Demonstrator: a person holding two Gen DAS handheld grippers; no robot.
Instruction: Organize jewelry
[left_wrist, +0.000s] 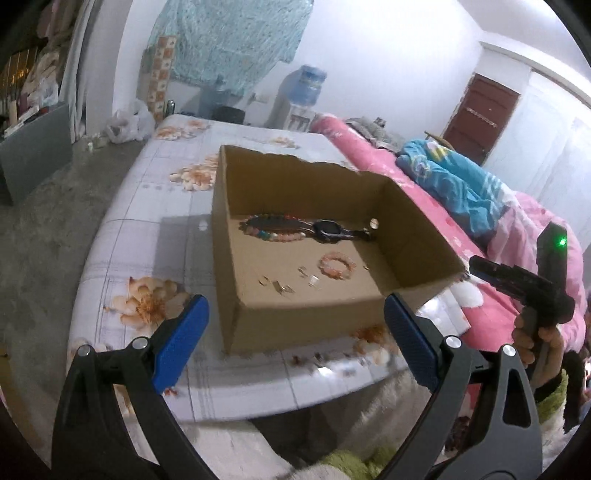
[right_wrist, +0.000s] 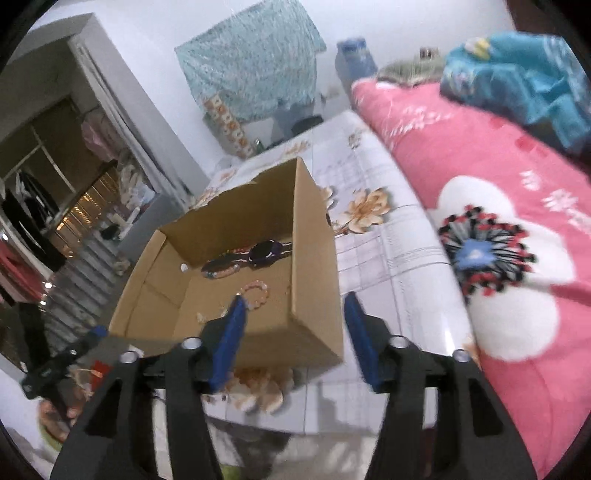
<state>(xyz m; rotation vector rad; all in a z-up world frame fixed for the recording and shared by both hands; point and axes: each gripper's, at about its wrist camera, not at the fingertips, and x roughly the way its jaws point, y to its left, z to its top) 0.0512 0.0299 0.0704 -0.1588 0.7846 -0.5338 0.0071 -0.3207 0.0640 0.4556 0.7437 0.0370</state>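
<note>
An open cardboard box (left_wrist: 236, 321) stands on the flowered bed sheet; it also shows in the right wrist view (right_wrist: 314, 295). Inside lie a black watch (left_wrist: 328, 229), a multicoloured bead necklace (left_wrist: 273, 230), a pink bead bracelet (left_wrist: 337, 265) and small earrings (left_wrist: 284, 286). The watch (right_wrist: 264, 252) and pink bracelet (right_wrist: 256, 291) show in the right wrist view too. My left gripper (left_wrist: 295, 325) is open and empty before the box's near wall. My right gripper (right_wrist: 293, 325) is open and empty at the box's near right corner; it also shows in the left wrist view (left_wrist: 517, 280).
A pink flowered quilt (right_wrist: 498, 206) and a blue blanket (left_wrist: 454, 184) lie to the right of the box. The bed's edge drops to a concrete floor (left_wrist: 33, 258) on the left. A water dispenser (left_wrist: 303, 96) stands at the far wall.
</note>
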